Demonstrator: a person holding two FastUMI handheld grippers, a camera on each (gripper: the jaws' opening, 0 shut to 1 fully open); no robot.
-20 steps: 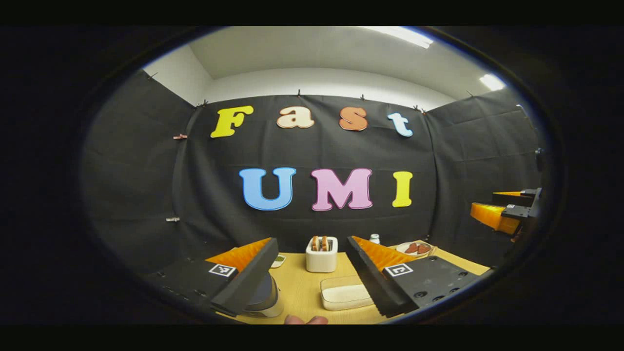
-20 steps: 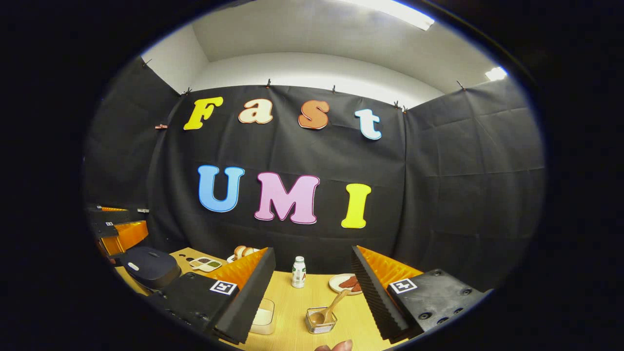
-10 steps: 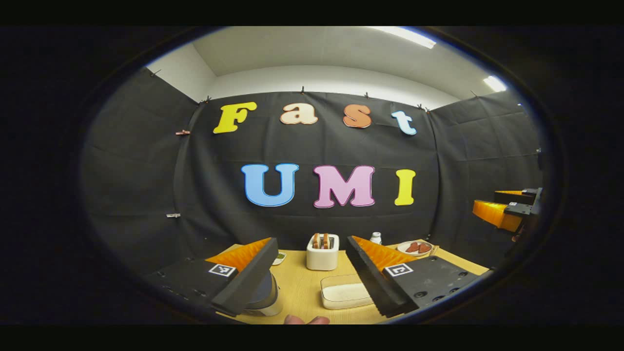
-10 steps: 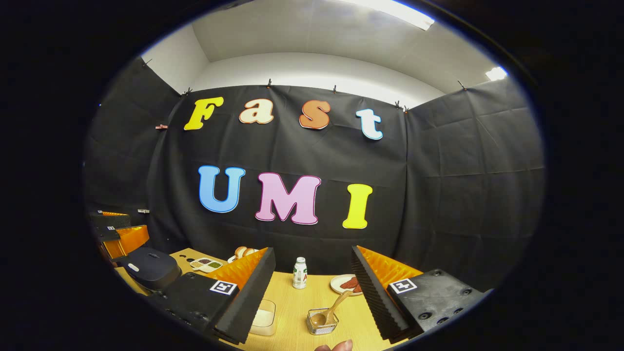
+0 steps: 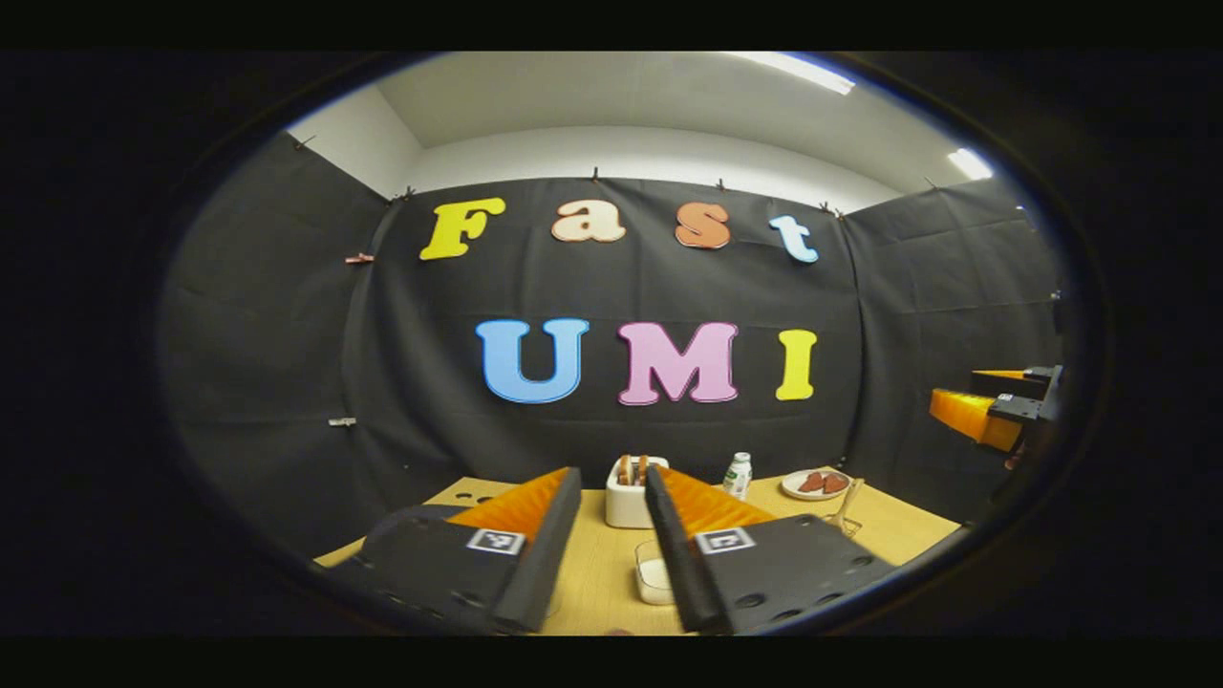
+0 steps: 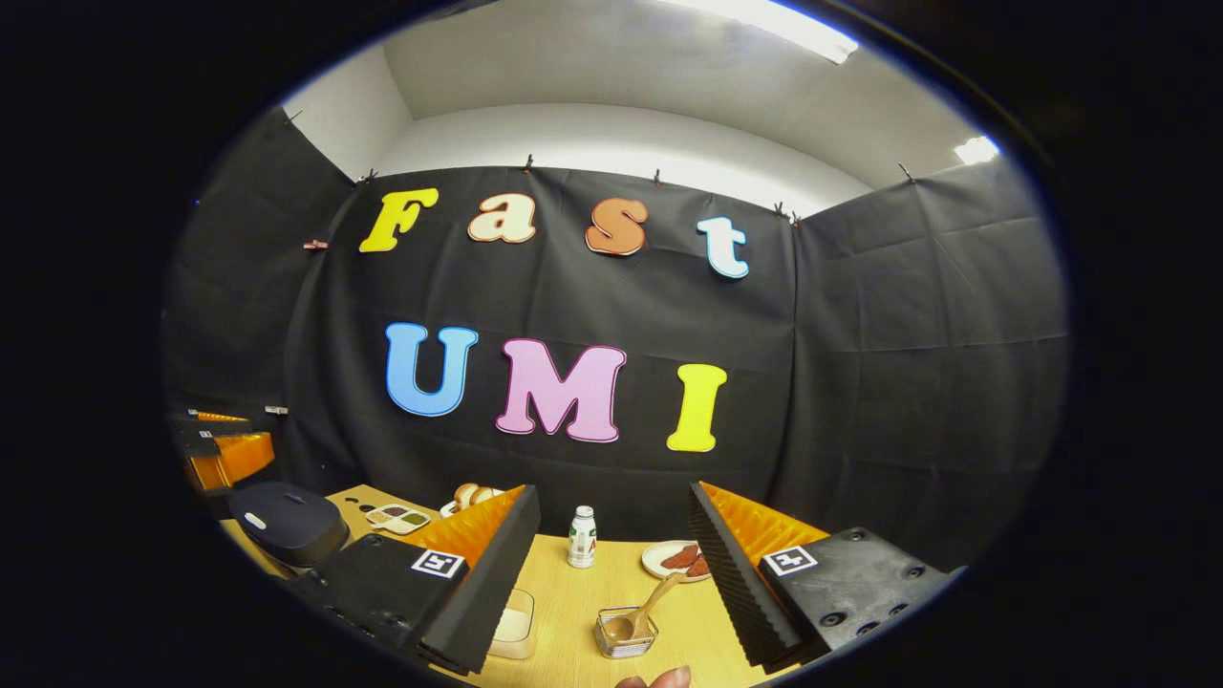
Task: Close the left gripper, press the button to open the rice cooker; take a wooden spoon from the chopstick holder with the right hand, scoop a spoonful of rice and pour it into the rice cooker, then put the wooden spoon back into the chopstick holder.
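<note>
The left gripper had narrowed to a slim gap, gripping nothing; the right gripper stood wide, empty. The wooden spoon rested in the chopstick holder; the rice cooker sat shut on the bench.

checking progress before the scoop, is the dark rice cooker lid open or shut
Shut. In the right gripper view the dark rounded rice cooker has its lid lying flat on the body, with no gap or raised edge.
</note>
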